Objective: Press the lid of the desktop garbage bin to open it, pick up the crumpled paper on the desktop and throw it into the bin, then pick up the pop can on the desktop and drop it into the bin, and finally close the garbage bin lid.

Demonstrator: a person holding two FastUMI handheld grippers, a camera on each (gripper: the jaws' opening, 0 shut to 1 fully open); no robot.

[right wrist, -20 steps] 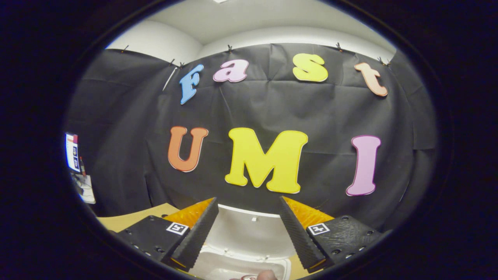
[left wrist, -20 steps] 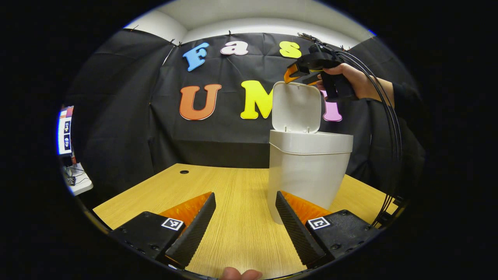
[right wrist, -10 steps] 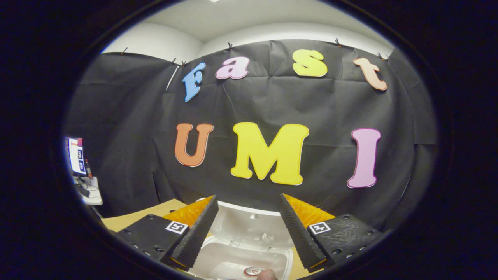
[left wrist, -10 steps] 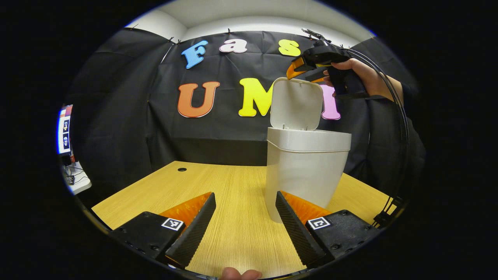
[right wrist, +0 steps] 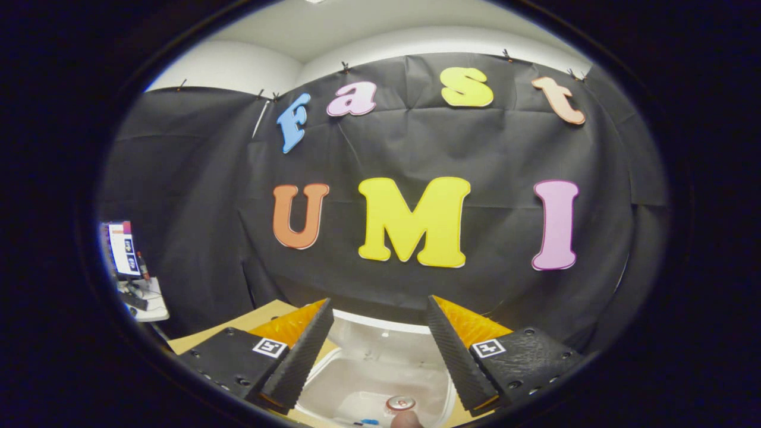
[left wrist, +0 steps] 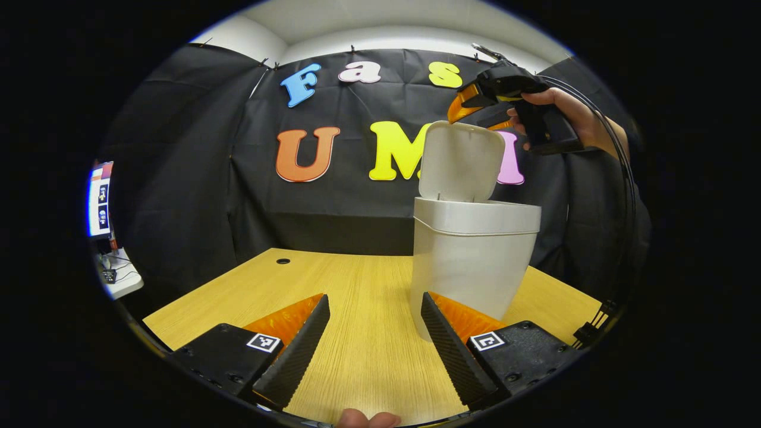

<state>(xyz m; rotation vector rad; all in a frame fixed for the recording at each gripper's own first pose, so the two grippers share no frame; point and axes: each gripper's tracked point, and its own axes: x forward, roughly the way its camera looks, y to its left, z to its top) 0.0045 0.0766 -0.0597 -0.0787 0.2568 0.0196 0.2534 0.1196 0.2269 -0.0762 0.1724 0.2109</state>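
wooden table [left wrist: 357, 297], perhaps a monitor [left wrist: 98, 201] far left

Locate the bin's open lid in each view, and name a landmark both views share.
Left gripper view: the lid stands upright right of centre, hinged on the white bin, just under the right hand-held gripper.
Right gripper view: the lid lies at bottom centre, seen between this hand-held gripper's two fingers, beyond the bin's opening.
Shared landmark: the wooden desktop.
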